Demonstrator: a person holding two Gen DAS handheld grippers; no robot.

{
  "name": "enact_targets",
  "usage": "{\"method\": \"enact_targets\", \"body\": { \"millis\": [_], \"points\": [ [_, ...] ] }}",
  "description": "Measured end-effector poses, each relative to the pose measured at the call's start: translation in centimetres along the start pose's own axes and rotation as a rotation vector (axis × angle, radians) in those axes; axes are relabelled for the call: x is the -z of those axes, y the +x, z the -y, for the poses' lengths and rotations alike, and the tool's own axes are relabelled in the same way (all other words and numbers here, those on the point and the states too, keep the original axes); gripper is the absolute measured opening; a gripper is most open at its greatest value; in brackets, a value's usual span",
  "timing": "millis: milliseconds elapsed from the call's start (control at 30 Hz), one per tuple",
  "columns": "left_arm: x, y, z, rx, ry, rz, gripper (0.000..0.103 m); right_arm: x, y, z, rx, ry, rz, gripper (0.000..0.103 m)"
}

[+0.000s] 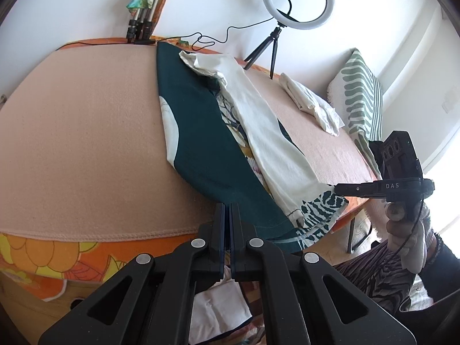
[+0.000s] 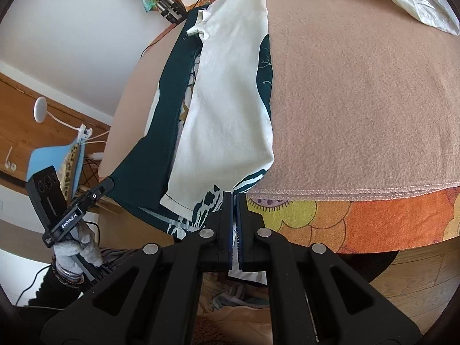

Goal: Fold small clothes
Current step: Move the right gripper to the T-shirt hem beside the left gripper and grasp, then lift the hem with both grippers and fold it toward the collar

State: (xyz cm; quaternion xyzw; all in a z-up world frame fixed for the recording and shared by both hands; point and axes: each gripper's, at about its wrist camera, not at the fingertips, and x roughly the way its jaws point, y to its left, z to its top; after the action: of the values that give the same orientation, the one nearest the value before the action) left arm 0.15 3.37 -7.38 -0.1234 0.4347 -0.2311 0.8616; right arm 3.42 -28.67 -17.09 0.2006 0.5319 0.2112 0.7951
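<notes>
A small dark green garment (image 1: 201, 143) with a white side folded over it (image 2: 230, 100) lies lengthwise on the pink blanket (image 1: 86, 129). Its near hem hangs at the blanket's front edge. My left gripper (image 1: 227, 205) is shut on the green hem at its left corner. My right gripper (image 2: 234, 195) is shut on the green-and-white patterned hem at the right corner. Each view catches the other tool from the side: the right gripper (image 1: 335, 187) pinches the patterned corner, and the left gripper (image 2: 110, 182) pinches the green edge. Gloved hands hold both.
A folded white cloth (image 1: 310, 100) lies at the far right of the blanket, in front of a striped green pillow (image 1: 362, 95). A ring light on a small tripod (image 1: 299, 0) stands at the back edge. An orange floral sheet (image 2: 359, 218) hangs below the blanket's front hem.
</notes>
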Motion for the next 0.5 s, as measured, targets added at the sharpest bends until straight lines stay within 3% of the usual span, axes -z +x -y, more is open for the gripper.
{"method": "enact_targets", "body": {
  "millis": [167, 500],
  "points": [
    [-2.1, 0.1, -0.2, -0.002, 0.004, 0.033, 0.001, -2.3, -0.9, 0.3, -0.065, 0.053, 0.046, 0.003],
    [-7.1, 3.0, -2.1, -0.053, 0.022, 0.035, 0.001, -8.8, 0.2, 0.0, -0.049, 0.065, 0.099, 0.003]
  ]
}}
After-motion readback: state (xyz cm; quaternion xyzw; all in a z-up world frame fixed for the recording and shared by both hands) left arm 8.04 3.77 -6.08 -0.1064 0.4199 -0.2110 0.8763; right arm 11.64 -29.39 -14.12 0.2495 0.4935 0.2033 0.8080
